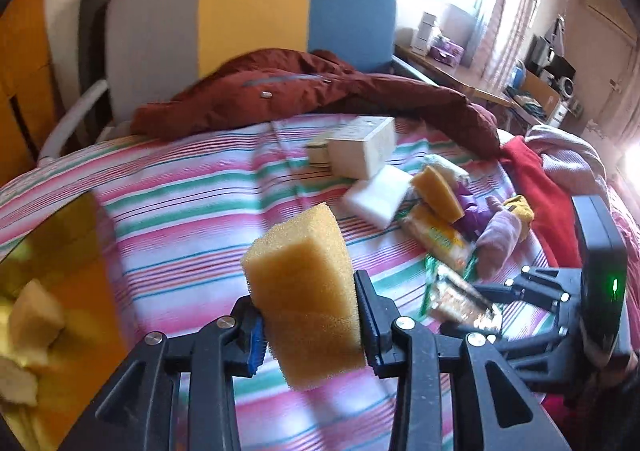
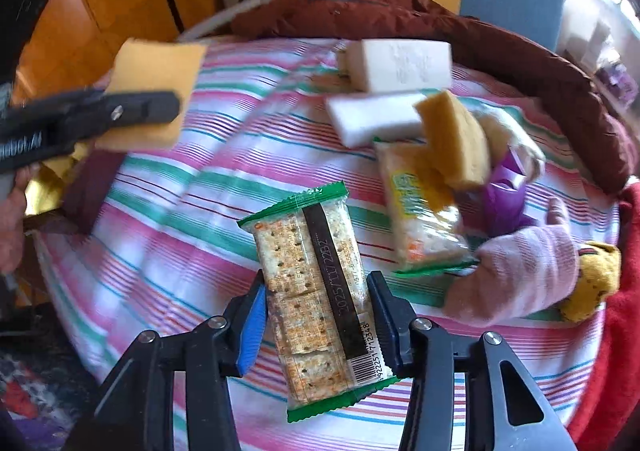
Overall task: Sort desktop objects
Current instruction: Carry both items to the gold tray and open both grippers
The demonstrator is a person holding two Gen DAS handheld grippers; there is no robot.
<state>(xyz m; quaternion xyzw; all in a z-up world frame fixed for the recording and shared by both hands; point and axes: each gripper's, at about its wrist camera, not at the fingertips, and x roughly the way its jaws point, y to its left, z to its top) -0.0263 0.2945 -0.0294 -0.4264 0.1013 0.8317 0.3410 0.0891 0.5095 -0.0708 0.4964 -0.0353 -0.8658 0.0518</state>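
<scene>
My left gripper (image 1: pixel 310 307) is shut on a yellow sponge block (image 1: pixel 300 263) and holds it in the air above the striped bedspread (image 1: pixel 180 187). In the right wrist view that sponge (image 2: pixel 156 71) and the left gripper (image 2: pixel 160 107) show blurred at the upper left. My right gripper (image 2: pixel 318 291) is shut on a clear, green-edged cracker packet (image 2: pixel 308 271), also lifted off the cloth. In the left wrist view the right gripper (image 1: pixel 476 307) and its packet (image 1: pixel 460 299) appear at the right.
A pile lies ahead to the right: white box (image 1: pixel 364 147), white foam block (image 1: pixel 380 195), second yellow sponge (image 1: pixel 436 191), another snack packet (image 1: pixel 436 235), purple bag (image 1: pixel 472 215), pink sock (image 1: pixel 500 239). A shiny yellow container (image 1: pixel 80 251) with sponge pieces sits left. A dark red jacket (image 1: pixel 320 91) borders the back.
</scene>
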